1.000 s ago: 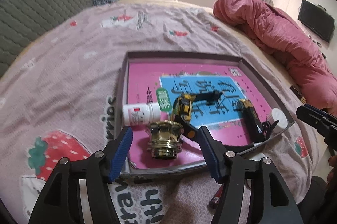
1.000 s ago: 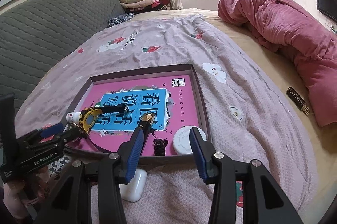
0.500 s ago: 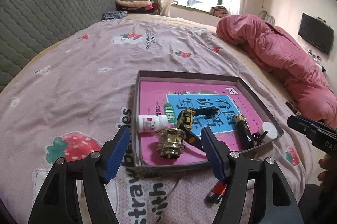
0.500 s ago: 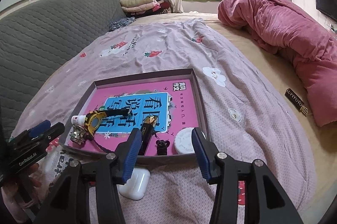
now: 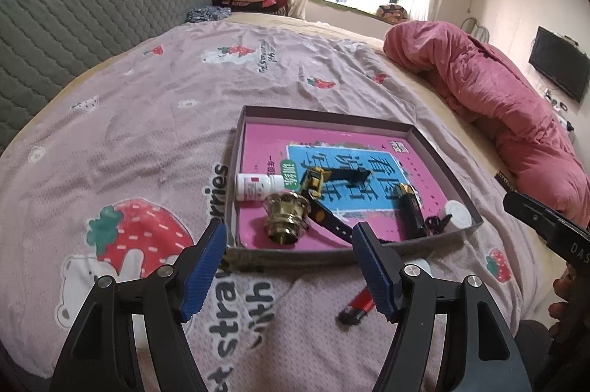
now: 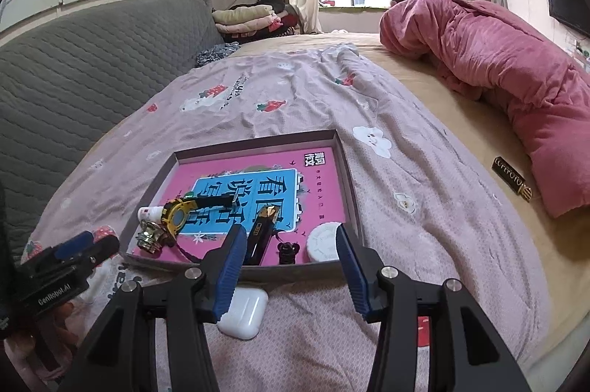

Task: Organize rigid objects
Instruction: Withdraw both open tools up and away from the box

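- A shallow grey cardboard box lid with a pink printed floor [image 5: 438,152] [image 6: 350,178] lies on the bed's lilac strawberry-print sheet [image 5: 147,119] [image 6: 424,207]
- In it, in the left wrist view: a white plastic pill bottle on its side [image 5: 254,186] at 9 o'clock, touching a shiny brass knob-shaped fitting [image 5: 287,217] at 7 o'clock
- A yellow-faced wristwatch with a black strap [image 5: 317,187] [image 6: 177,217] lies near the centre, just beside the fitting
- A black and gold lighter-shaped bar [image 5: 411,211] [image 6: 262,229] sits at 4 o'clock, with a small black bear-shaped charm [image 6: 287,251] and a round white plastic cap [image 5: 458,214] [image 6: 324,242] in the near right corner
- Outside the lid on the sheet: a white earbud case [image 6: 243,312] touching the near wall, and a red and black lighter [image 5: 359,309]
- The left hand-held gripper [image 5: 289,272] hovers just short of the lid's near wall, tilted down; its blue pads have just been spreading and hold nothing
- The right hand-held gripper [image 6: 291,272] hangs over the near wall, tilted down, jaws just widened and empty, the cap and charm seen between them but untouched
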A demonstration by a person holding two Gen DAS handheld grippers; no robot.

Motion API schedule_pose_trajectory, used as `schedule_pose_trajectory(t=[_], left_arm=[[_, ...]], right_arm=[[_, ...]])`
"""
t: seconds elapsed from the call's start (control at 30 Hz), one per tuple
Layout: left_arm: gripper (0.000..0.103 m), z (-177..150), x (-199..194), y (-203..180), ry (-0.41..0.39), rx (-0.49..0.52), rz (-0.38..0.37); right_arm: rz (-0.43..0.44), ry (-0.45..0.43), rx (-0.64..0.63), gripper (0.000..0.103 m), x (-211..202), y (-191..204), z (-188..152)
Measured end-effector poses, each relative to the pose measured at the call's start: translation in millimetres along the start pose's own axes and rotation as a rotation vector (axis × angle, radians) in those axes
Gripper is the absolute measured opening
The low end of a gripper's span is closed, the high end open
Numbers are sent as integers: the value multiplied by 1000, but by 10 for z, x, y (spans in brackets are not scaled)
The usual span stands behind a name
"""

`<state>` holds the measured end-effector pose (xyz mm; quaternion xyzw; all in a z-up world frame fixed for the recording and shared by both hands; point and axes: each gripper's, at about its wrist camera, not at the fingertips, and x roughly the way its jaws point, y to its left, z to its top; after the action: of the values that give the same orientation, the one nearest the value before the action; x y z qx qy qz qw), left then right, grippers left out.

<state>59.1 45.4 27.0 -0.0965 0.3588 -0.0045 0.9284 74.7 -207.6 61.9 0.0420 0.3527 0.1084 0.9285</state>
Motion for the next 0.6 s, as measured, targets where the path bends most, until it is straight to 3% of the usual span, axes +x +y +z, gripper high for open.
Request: schedule_pose_trajectory(t=[0.6], left_arm=[[72,-177,-109,-115,66,40,-10]], right_arm=[[66,61,-73,50,-50,257,-293]])
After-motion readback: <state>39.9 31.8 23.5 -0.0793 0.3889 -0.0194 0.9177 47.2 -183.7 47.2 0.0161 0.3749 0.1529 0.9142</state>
